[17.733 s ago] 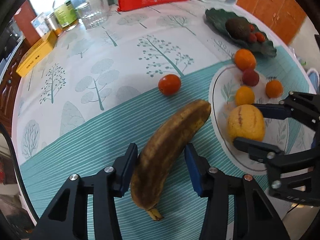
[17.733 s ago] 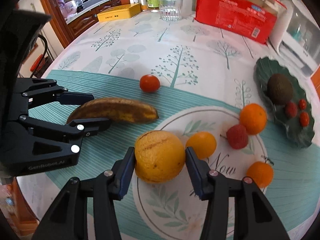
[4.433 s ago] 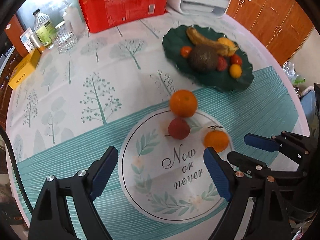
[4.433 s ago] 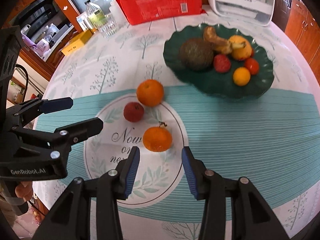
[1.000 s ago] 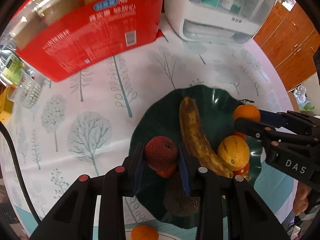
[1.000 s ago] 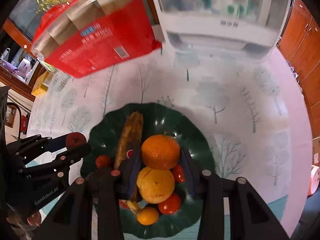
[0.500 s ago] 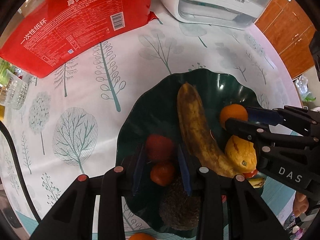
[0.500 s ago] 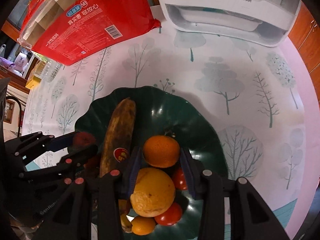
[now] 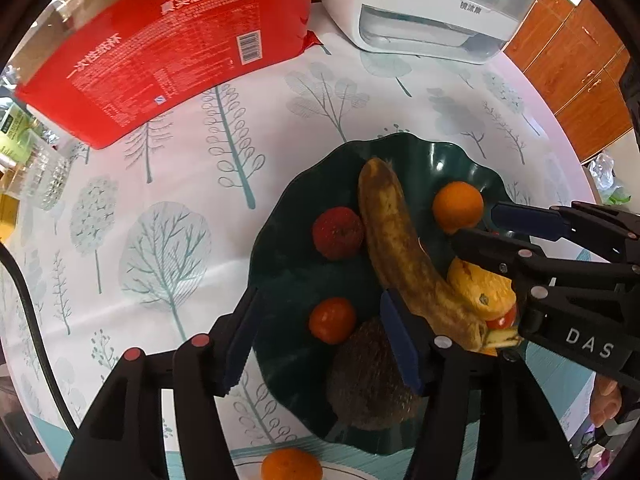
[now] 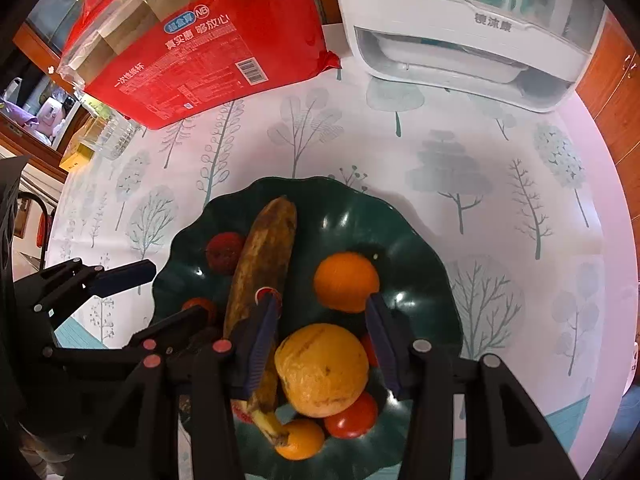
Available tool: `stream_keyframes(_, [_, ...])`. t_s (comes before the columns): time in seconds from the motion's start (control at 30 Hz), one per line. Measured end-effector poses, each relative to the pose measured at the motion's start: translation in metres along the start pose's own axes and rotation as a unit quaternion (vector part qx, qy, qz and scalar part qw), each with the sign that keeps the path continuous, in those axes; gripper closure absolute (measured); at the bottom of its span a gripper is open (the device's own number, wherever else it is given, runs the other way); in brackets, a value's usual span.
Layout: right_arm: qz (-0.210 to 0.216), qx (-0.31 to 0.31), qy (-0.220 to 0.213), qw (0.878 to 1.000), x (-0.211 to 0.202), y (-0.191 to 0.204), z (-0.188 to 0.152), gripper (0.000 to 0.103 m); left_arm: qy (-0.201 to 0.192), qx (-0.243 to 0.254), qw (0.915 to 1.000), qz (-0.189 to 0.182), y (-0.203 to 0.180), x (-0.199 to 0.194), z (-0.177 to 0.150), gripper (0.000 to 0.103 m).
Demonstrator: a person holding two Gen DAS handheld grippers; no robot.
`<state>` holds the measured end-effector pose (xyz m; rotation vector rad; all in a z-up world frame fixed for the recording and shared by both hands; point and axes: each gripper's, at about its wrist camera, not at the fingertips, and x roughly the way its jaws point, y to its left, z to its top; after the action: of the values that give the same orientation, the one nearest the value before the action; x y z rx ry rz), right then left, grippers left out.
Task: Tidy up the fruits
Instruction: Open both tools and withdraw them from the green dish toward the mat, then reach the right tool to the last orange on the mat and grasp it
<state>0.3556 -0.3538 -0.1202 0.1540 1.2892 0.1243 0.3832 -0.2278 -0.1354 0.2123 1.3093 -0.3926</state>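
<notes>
Fruit's nearly all on the green dish (image 10: 420, 264) now: banana (image 10: 260, 264) laid lengthwise down the middle, red lychee-type fruit (image 9: 338, 233) tucked on its left, orange (image 10: 346, 282) on its right, big yellow fruit (image 10: 322, 364) w/ tomatoes (image 10: 352, 414) & a small orange one (image 10: 300, 438) crowded at the near rim, brown rough fruit (image 9: 370, 376) plus another tomato (image 9: 332, 320) near the left claw. Banana as a divider makes sense, I'd say: round stuff leans on it & the raised wavy rim, so nothing rolls off. Left gripper (image 9: 320, 340) hovers over the dish, jaws wide apart, nothing in them; right gripper (image 10: 322, 340) same, spread wide & empty, straddling the yellow fruit w/o touching it as far as I can tell. Vs half a sec ago: left jaws were pinched on the red fruit, right jaws on the orange; both are let go now & sitting on the dish. One more orange (image 9: 291, 465) waits on the tablecloth (image 9: 180, 200) below the dish, prob next. Red pack (image 9: 168, 40) & white appliance (image 9: 432, 12) sit behind, well apart.
</notes>
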Motion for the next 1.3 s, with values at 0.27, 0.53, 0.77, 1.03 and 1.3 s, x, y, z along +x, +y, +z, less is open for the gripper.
stream_keyframes(0.27, [-0.003,0.002,-0.013,1.000,-0.019,0.007,-0.009,0.057,-0.017,-0.005,0.9998,0.005,0.008,-0.027,-0.014,0.040])
stream_keyframes(0.53, [-0.001,-0.001,-0.035,0.999,-0.052,0.023,-0.022,0.057,-0.042,-0.020,0.9989,0.004,0.016,-0.065,-0.035,0.033])
stream_keyframes(0.77, [0.014,0.006,-0.060,0.998,-0.088,0.040,-0.044,0.057,-0.075,-0.023,0.9968,0.013,0.023,-0.109,-0.059,0.026])
stream_keyframes(1.03, [0.030,0.002,-0.089,0.996,-0.123,0.074,-0.079,0.057,-0.126,-0.016,0.9916,0.025,0.030,-0.159,-0.095,0.021])
stream_keyframes(1.3, [0.034,-0.015,-0.113,0.993,-0.139,0.116,-0.104,0.057,-0.166,-0.025,0.9847,0.046,0.048,-0.186,-0.133,0.019])
